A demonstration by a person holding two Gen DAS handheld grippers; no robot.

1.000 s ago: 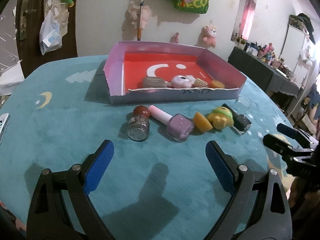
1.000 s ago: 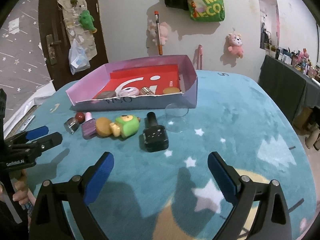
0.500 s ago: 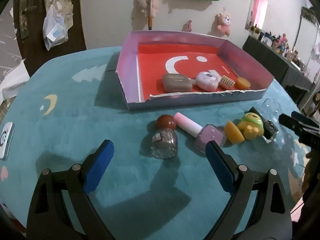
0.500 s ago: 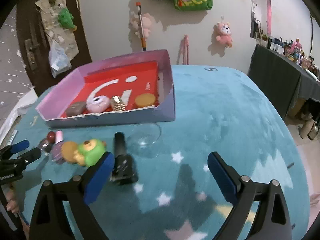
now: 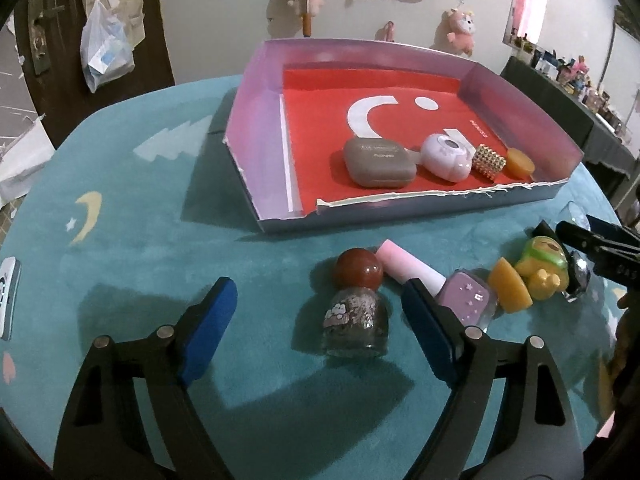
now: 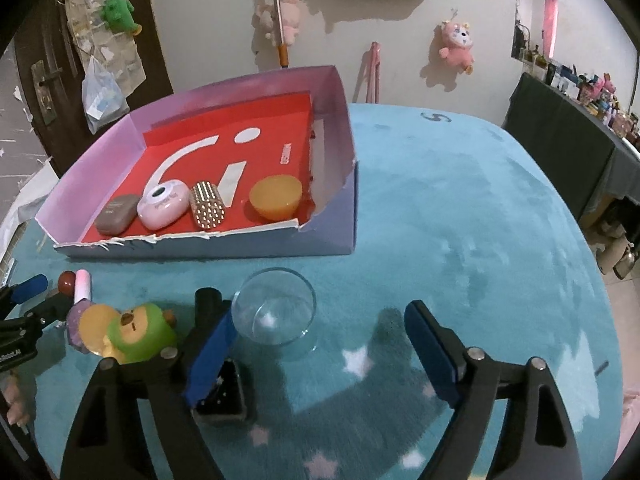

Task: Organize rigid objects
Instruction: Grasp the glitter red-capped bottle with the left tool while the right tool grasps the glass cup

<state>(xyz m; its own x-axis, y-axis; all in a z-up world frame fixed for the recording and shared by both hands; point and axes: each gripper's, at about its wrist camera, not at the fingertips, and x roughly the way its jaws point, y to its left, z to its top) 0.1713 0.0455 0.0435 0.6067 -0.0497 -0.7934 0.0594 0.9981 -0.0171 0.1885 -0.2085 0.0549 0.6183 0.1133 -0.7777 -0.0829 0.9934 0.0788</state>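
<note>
L tongs (image 5: 316, 312) gaping, narrowing round glittery glass bottle (image 5: 356, 326); R tongs (image 6: 320, 336) same, round clear bowl (image 6: 274, 306).

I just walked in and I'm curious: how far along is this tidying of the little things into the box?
Done: four items lie in the box, including a grey case. In hand: nothing; the left gripper straddles the glitter bottle, the right gripper the glass bowl, both narrowing. Left: those, plus the purple bottle and green toy.
</note>
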